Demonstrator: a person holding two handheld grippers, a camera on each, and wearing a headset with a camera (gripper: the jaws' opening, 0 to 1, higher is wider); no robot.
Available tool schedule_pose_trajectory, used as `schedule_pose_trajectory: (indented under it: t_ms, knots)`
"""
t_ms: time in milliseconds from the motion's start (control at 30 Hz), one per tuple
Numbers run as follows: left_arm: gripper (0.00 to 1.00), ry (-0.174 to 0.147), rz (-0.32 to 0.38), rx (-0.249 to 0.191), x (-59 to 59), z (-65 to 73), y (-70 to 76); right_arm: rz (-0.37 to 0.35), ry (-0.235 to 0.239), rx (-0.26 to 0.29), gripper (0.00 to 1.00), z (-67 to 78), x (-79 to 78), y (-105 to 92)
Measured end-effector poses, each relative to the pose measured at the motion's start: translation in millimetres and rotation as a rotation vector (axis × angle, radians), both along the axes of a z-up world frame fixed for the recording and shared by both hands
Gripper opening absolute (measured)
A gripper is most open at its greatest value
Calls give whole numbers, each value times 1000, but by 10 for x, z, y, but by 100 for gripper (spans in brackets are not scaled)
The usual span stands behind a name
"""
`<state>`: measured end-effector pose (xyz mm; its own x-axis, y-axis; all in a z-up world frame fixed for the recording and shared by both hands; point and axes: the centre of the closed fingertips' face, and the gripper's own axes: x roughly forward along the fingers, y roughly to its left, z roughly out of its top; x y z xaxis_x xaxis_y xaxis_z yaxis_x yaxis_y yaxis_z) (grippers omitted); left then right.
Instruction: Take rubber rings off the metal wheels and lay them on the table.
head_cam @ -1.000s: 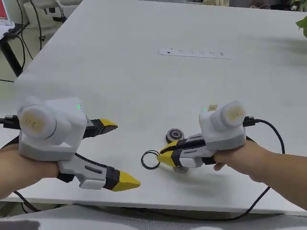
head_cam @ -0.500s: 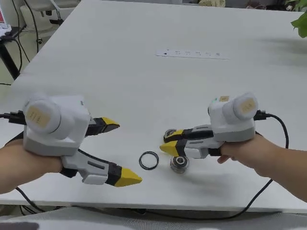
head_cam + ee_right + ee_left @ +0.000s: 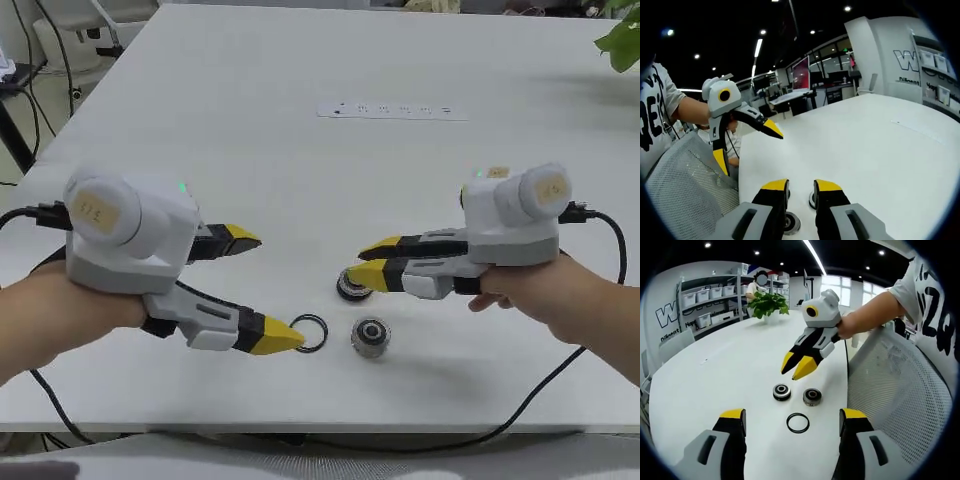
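Head view: a thin black rubber ring [image 3: 326, 332] is seen lying flat on the white table [image 3: 300, 170], off both wheels. It lies just beside the lower yellow tip of the left gripper [image 3: 258, 288], whose jaws are spread wide and empty. The nearer metal wheel [image 3: 371, 336], silver with a dark hub, is set just right of the ring. The farther metal wheel [image 3: 350, 290] is partly hidden behind the right gripper [image 3: 372, 262], whose jaws are parted narrowly and hold nothing.

Left gripper view: the rubber ring [image 3: 787, 423] is shown as a plain hollow circle just ahead of the left gripper [image 3: 792, 415]. Beyond it lie the farther metal wheel [image 3: 782, 392] and the nearer metal wheel [image 3: 812, 396], with the right gripper [image 3: 795, 371] held above them.

Right gripper view: the right gripper [image 3: 801, 187] is seen with a slim gap between its jaws, through which the farther metal wheel [image 3: 812, 200] is glimpsed.
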<state>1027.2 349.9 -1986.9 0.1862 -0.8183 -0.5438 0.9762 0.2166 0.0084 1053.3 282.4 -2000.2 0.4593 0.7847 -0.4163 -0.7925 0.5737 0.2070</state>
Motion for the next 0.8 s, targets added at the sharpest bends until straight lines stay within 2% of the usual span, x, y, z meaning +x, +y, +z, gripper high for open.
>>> schedule_pose_trajectory:
  t_ms: [233,667,733,800]
  knots:
    - [68,-12,-3,-10,103,44,-74,-36,-15,2,19,51,34,-133]
    - [67,-28,-22,6,268,39,-192,-73,-27,-11,20,47,114,-304]
    - [66,-22,-26,8,288,32,-211,-78,-29,-10,20,46,125,-326]
    - [66,2,-21,-9,292,45,-239,-79,-30,-15,21,34,131,-342]
